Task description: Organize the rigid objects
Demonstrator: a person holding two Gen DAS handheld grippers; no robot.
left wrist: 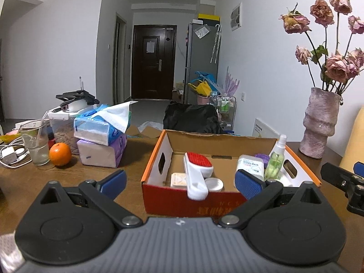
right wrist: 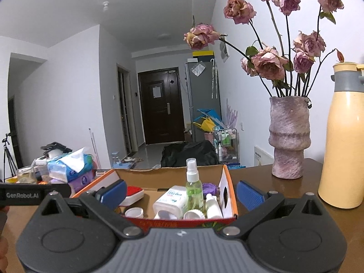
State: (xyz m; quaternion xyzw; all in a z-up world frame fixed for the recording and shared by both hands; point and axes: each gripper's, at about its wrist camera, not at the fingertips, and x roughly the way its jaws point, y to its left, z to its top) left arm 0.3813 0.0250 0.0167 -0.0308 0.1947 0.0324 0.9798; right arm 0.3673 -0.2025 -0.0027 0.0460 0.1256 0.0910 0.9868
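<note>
An open cardboard box (left wrist: 159, 157) with orange rims stands on the wooden table. In it lie a white lint brush with a red pad (left wrist: 197, 173), a green spray bottle (left wrist: 276, 159), a white labelled tub (left wrist: 251, 166), a round white lid (left wrist: 213, 184) and a small cream case (left wrist: 178, 180). My left gripper (left wrist: 180, 179) is open just in front of the box with nothing between its fingers. In the right wrist view the box (right wrist: 227, 188) holds the spray bottle (right wrist: 194, 186), the tub (right wrist: 169, 201) and the brush (right wrist: 134, 194). My right gripper (right wrist: 181, 193) is open before the box.
Left of the box stand stacked tissue packs (left wrist: 102, 141), an orange (left wrist: 60, 154), a glass (left wrist: 36, 143) and chargers (left wrist: 10, 154). A pink vase of dried roses (right wrist: 289, 138) and a yellow flask (right wrist: 343, 136) stand at the right. The other gripper (left wrist: 341, 182) shows at the right edge.
</note>
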